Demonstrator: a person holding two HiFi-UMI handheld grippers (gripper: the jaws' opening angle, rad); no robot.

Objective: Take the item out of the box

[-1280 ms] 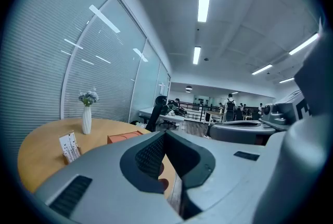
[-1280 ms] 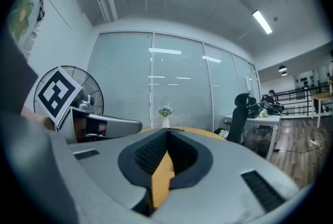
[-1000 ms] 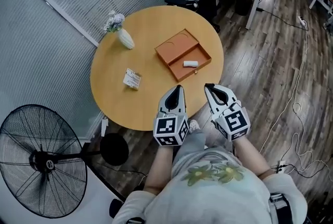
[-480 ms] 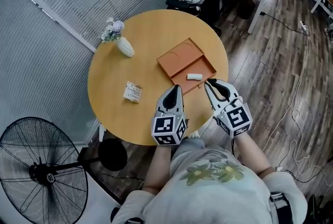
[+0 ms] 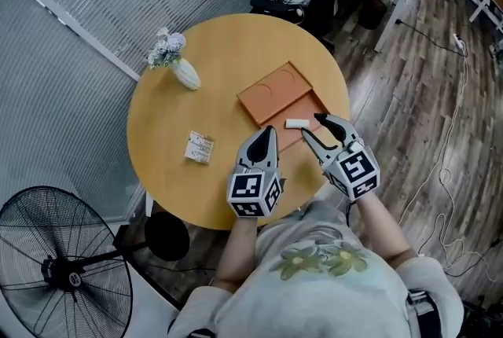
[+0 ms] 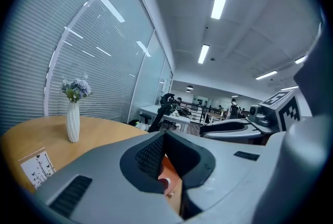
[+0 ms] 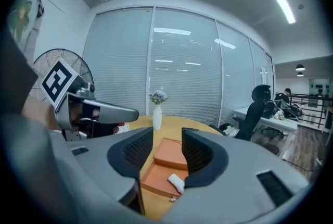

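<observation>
Approach was in hand: the small white oblong item lay in the tray of the open orange box. At the box's near edge, the right gripper had just been spreading its jaws, nothing between them; the left gripper had its jaws together. Next, probably, the right gripper had to straddle the item.

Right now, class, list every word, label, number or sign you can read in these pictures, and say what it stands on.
No text is readable here.
Small white printed card on the round wooden table: print too small to read.
Black-and-white square markers on left tongs and right tongs: patterns, no letters.
</observation>
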